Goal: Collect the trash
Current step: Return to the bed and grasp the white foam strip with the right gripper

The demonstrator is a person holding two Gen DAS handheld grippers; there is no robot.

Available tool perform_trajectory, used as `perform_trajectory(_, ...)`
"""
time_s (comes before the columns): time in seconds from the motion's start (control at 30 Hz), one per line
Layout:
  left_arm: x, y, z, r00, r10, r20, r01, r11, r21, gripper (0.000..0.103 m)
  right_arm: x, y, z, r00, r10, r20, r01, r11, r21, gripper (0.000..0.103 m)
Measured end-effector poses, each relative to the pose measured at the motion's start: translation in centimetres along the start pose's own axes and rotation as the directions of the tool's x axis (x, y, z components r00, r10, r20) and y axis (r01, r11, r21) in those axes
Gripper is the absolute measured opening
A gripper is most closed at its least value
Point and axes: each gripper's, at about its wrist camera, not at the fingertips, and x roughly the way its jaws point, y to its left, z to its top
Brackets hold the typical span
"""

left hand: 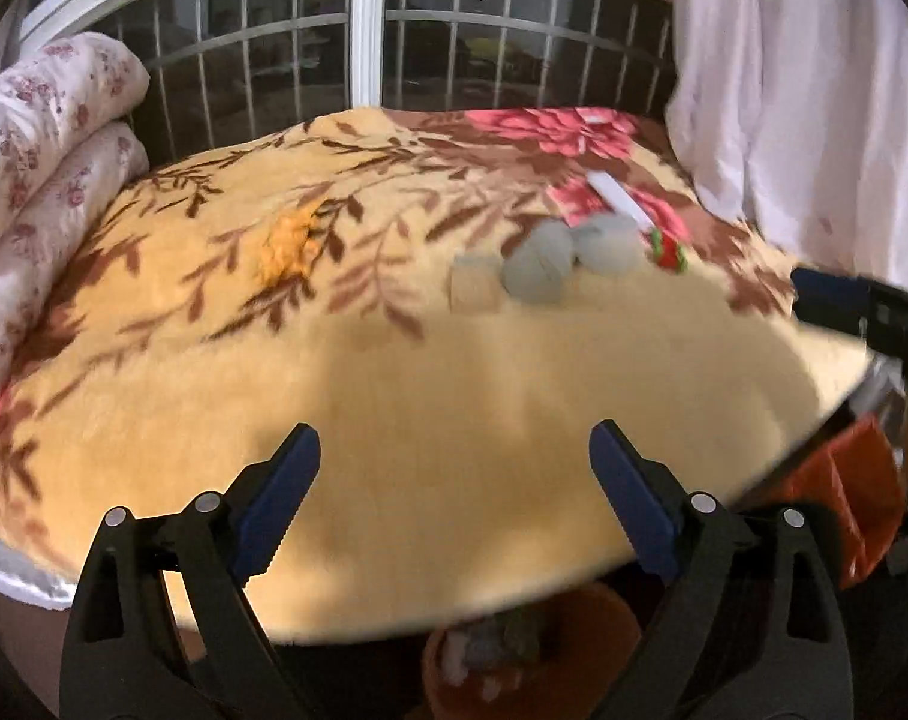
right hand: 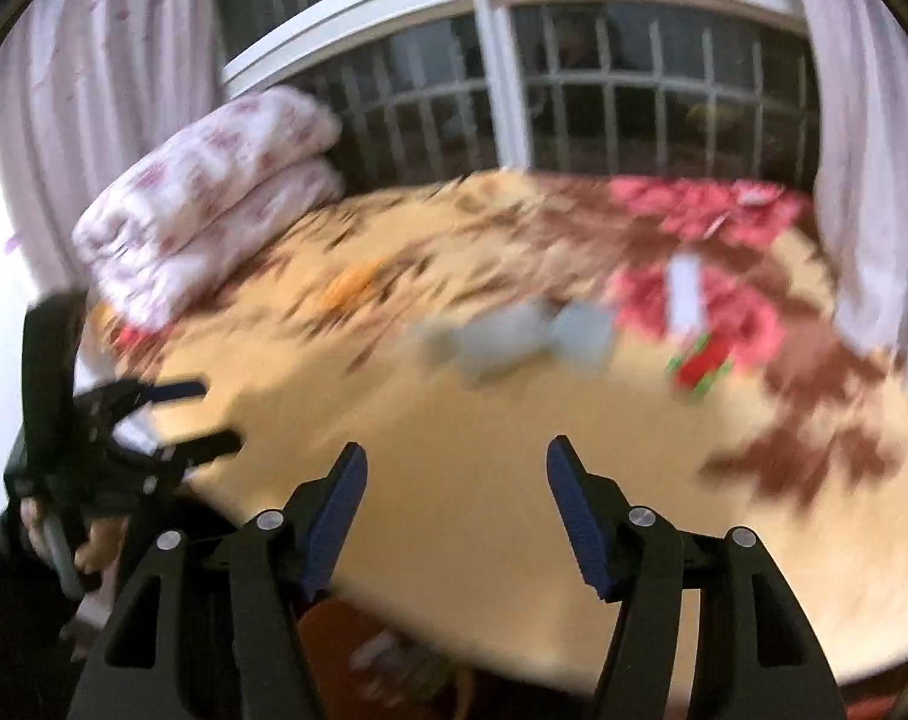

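Note:
Trash lies on a floral blanket (left hand: 394, 372): two grey crumpled balls (left hand: 541, 269) (left hand: 607, 243), a small beige piece (left hand: 473, 287), a white strip (left hand: 619, 199) and a red-and-green wrapper (left hand: 669, 252). In the blurred right wrist view the grey balls (right hand: 514, 339), white strip (right hand: 685, 294) and red wrapper (right hand: 703, 363) show too. My left gripper (left hand: 454, 462) is open and empty over the blanket's near edge. My right gripper (right hand: 457, 480) is open and empty, short of the trash. An orange bin (left hand: 532, 654) holding scraps sits below the bed edge.
A rolled floral quilt (left hand: 40, 138) lies at the left of the bed. A barred window (left hand: 364, 48) is behind, white curtains (left hand: 802, 90) at the right. The left gripper shows at the left in the right wrist view (right hand: 172, 420). An orange-red object (left hand: 844, 498) sits right of the bed.

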Motion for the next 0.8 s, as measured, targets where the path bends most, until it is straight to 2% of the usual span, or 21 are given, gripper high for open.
perform_trajectory(0.1,3.0,0.8,1.8,1.0,0.015,-0.015,-0.015,1.0,-0.025,0.089,2.2,-3.8,4.0,0.998,-0.058,0.002,0.058,0.997,0.043,0.063)
perform_trajectory(0.23,6.0,1.6,2.5,0.998,0.043,-0.043,-0.045,0.997,-0.057,0.089,8.1,-10.0,8.6,0.986,-0.151,-0.072,0.157,0.983,0.093,0.063)
perform_trajectory(0.33,7.7,2.3,2.7,0.997,0.033,-0.074,-0.04,0.994,-0.102,0.089,12.3,-13.3,10.2,0.974,-0.184,-0.131,0.201,0.97,0.137,0.063)
perform_trajectory(0.47,9.3,2.9,2.3,0.994,0.043,-0.105,-0.055,0.992,-0.114,0.089,17.2,-17.0,11.6,0.96,-0.181,-0.212,0.225,0.952,0.208,0.062)
perform_trajectory(0.6,9.8,2.4,2.1,0.992,0.07,-0.101,-0.078,0.994,-0.081,0.091,20.2,-18.6,12.2,0.945,-0.178,-0.274,0.244,0.942,0.23,0.062)
perform_trajectory(0.7,10.0,2.0,1.9,0.991,0.093,-0.095,-0.099,0.993,-0.059,0.092,22.4,-18.9,12.2,0.925,-0.199,-0.325,0.275,0.939,0.207,0.062)
perform_trajectory(0.73,10.1,2.0,1.9,0.991,0.098,-0.093,-0.103,0.993,-0.057,0.093,23.0,-18.9,12.1,0.918,-0.201,-0.341,0.28,0.938,0.202,0.06)
perform_trajectory(0.8,10.1,2.0,1.9,0.991,0.101,-0.091,-0.107,0.993,-0.059,0.093,24.4,-18.9,11.5,0.892,-0.219,-0.395,0.309,0.934,0.18,0.033)
